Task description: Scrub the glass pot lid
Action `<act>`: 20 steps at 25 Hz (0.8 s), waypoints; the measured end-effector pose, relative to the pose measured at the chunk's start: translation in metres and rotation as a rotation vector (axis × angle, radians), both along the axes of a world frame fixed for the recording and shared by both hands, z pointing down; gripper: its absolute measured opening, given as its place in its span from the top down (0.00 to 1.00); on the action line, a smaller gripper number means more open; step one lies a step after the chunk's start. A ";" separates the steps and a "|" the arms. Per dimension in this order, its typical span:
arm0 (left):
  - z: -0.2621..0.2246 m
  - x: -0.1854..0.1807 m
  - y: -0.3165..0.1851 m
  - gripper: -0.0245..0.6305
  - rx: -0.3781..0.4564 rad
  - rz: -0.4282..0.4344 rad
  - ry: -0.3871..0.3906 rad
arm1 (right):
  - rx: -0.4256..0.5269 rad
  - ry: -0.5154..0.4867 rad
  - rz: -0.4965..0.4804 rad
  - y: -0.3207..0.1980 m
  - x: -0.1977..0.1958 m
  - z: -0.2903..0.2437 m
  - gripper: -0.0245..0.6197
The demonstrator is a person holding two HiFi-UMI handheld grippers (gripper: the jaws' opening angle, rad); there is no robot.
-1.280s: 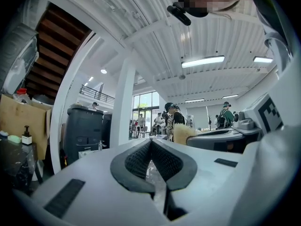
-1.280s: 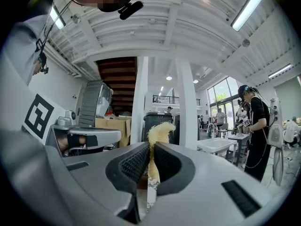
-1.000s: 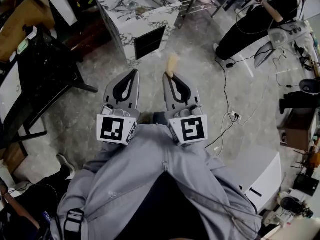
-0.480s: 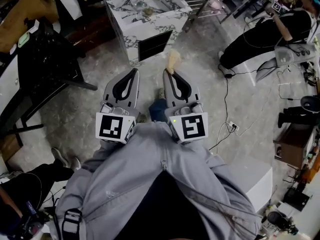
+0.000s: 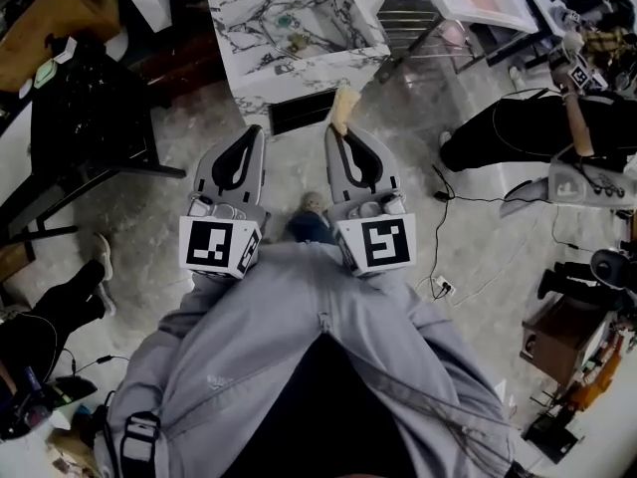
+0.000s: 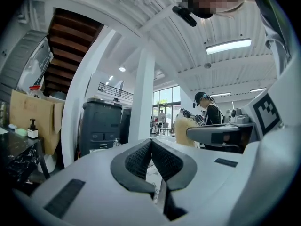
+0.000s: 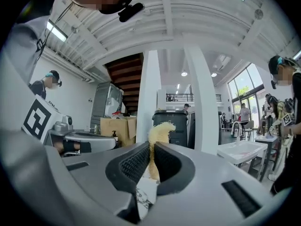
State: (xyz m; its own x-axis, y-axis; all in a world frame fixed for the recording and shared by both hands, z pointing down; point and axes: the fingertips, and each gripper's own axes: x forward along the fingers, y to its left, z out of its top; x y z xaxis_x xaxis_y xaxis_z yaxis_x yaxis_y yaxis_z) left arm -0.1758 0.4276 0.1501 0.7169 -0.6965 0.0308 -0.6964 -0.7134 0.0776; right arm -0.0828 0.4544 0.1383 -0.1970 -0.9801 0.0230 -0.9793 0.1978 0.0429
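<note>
Right gripper [image 5: 336, 137]: jaws clamped on a pale yellow scrub pad [image 5: 343, 108]. In the right gripper view the pad stands upright between the 2 ribbed faces, and its frayed top sticks out past the tips.

Left gripper [image 5: 254, 132]: jaws together, tips touching, nothing between them (left gripper view).

Glass pot lid: not identifiable in any view. A marble-patterned sink unit [image 5: 309, 68] stands on the floor ahead of both grippers, apart from them. In the head view the scrub pad's tip overlaps the unit's lower front edge. 2 small items lie in its basin, too small to tell whether either is the lid.

Pose: the 2 grippers are held side by side, roughly parallel and near each other. Both point level and forward toward the sink unit. Their marker cubes sit close against the person's torso. Both arms, in grey sleeves [image 5: 229, 317], are drawn in front of the body. A shoe tip [image 5: 312, 203] shows on the floor between the grippers.

Surroundings: a black stand [image 5: 90, 118] is to the left. Another person in black clothing [image 5: 528, 127] is to the right, well apart from the sink unit. Cables run across the floor on that side.
</note>
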 end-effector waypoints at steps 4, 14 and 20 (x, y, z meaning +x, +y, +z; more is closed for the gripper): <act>0.001 0.045 -0.021 0.94 0.000 -0.055 -0.001 | 0.007 -0.008 -0.054 -0.028 0.050 0.004 0.89; -0.001 0.103 -0.049 0.94 0.011 -0.139 -0.034 | 0.022 -0.042 -0.126 -0.064 0.111 0.008 0.89; 0.009 0.104 -0.073 0.94 0.007 -0.180 -0.034 | -0.013 -0.035 -0.158 -0.087 0.116 0.022 0.89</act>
State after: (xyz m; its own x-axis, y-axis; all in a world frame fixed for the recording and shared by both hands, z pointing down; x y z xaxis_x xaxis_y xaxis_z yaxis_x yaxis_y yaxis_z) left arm -0.0713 0.3548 0.1594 0.5795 -0.8136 0.0475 -0.8149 -0.5777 0.0472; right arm 0.0329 0.3673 0.1603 -0.3497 -0.9365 0.0261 -0.9368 0.3499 0.0056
